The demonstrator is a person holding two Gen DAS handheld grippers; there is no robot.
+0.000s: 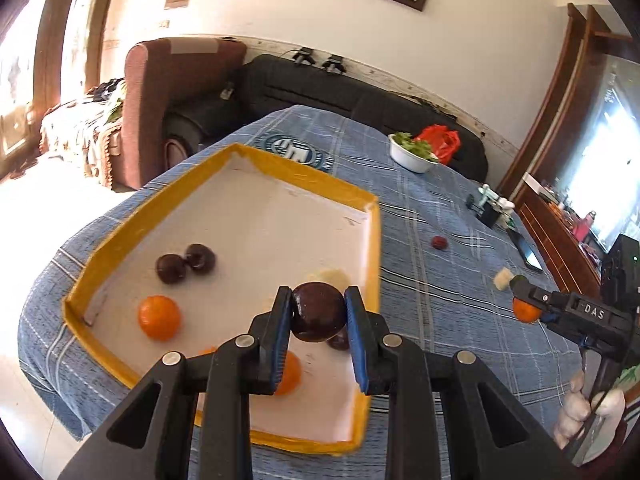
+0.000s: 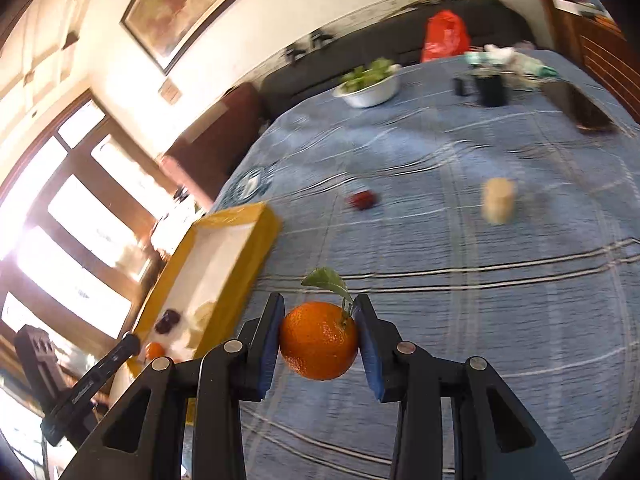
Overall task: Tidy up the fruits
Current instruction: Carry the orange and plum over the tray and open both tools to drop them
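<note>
L gripper [image 1: 318, 312] had its jaws clamped on a dark plum [image 1: 319, 312], held above the near part of the tray [image 1: 280, 166], w/ blue pads touching both sides of the fruit. The tray, yellow rim and white floor, sat on the worktop [image 1: 440, 280] under a blue plaid cloth. In it lay two more plums [image 1: 185, 267] touching each other and an orange [image 1: 159, 317] near them; a second orange [image 1: 291, 374] and another dark fruit [image 1: 339, 341] were partly hidden behind the jaws, and a pale item [image 1: 330, 278] peeked out behind the held plum, kind unclear. R gripper [image 2: 319, 346] had its jaws closed on an orange w/ leaf [image 2: 319, 346], held off the cloth, beside the tray's outer wall. Left-wrist view showed that gripper only partly, at the frame edge, w/ a hand [image 1: 588, 412] cut off below it. Still loose on the cloth: a small red fruit [image 2: 362, 200] and a pale chunk [image 2: 498, 202], both blurred in the right-wrist view, well apart. Farther back stood a white bowl [image 2: 370, 94] of greens, a red bag [image 2: 446, 36], and small dark things too smeared to name.
</note>
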